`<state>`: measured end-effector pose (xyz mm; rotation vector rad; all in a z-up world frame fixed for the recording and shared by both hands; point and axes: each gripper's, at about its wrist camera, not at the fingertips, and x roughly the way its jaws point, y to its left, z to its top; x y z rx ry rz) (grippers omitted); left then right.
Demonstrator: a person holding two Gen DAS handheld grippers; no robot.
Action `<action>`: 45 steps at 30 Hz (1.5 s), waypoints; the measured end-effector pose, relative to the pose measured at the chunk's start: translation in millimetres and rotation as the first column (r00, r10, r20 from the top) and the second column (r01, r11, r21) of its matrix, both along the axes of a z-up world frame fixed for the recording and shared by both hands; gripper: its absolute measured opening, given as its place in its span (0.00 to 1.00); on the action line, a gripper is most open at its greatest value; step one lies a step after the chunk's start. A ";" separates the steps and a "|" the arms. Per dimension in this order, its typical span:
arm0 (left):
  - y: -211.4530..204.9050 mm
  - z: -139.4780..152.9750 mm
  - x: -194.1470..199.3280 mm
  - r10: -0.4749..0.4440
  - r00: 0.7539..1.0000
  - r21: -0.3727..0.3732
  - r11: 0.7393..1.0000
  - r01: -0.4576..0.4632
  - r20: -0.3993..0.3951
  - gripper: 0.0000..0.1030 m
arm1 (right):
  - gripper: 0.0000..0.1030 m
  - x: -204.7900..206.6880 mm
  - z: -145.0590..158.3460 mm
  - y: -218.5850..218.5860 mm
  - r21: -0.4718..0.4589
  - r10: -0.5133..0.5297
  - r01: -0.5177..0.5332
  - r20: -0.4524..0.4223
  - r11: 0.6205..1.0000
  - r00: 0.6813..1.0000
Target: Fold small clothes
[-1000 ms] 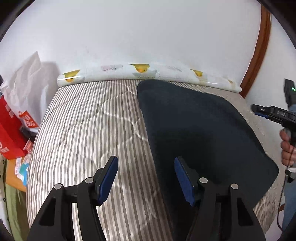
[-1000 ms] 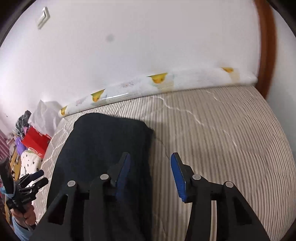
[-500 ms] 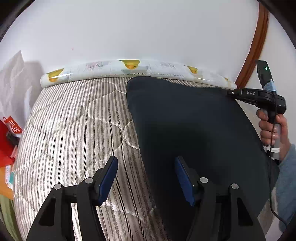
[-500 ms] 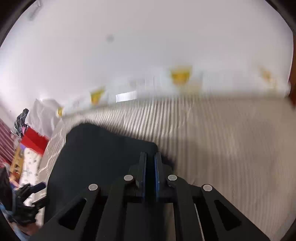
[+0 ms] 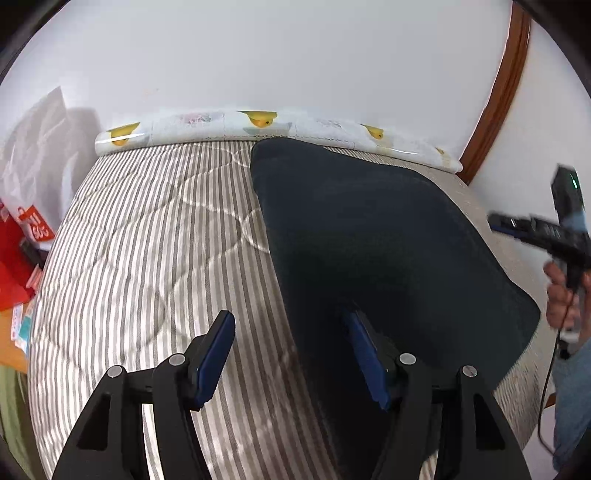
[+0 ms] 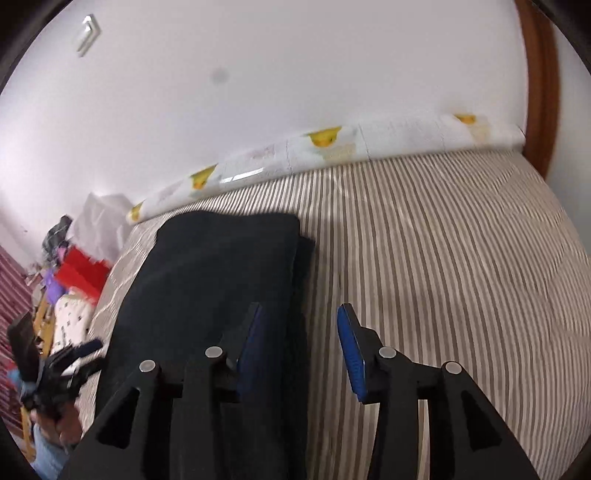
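R gripper (image 6: pixel 301 347) had snapped shut, was reopening, nothing btwn jaws; L gripper (image 5: pixel 291 358) stayed open. Dark garment (image 5: pixel 369 229) lay folded, prob. another fold due.

Pretty clearly a bedroom in somebody's home. The main thing is a bed with a striped quilted mattress cover (image 5: pixel 155 266) pushed up against a plain white wall (image 5: pixel 295 55). Along the far edge of the bed, right at the wall, there's a long white bolster with yellow duck prints (image 5: pixel 266 122). Off the left side of the bed sits a heap of household clutter, red bags (image 6: pixel 83 275) and a white plastic bag (image 5: pixel 40 147). Right of the bed runs brown wooden trim (image 5: pixel 498 92), and a light switch (image 6: pixel 88 34) sits high on the wall
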<state>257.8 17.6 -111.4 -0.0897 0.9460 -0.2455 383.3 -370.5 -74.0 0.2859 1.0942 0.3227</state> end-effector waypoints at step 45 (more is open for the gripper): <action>0.8 -20.8 -96.4 -0.010 0.999 0.026 1.000 0.011 -0.039 0.56 | 0.02 -136.9 2.6 -12.1 -0.065 -0.119 0.128 0.125 0.990 0.985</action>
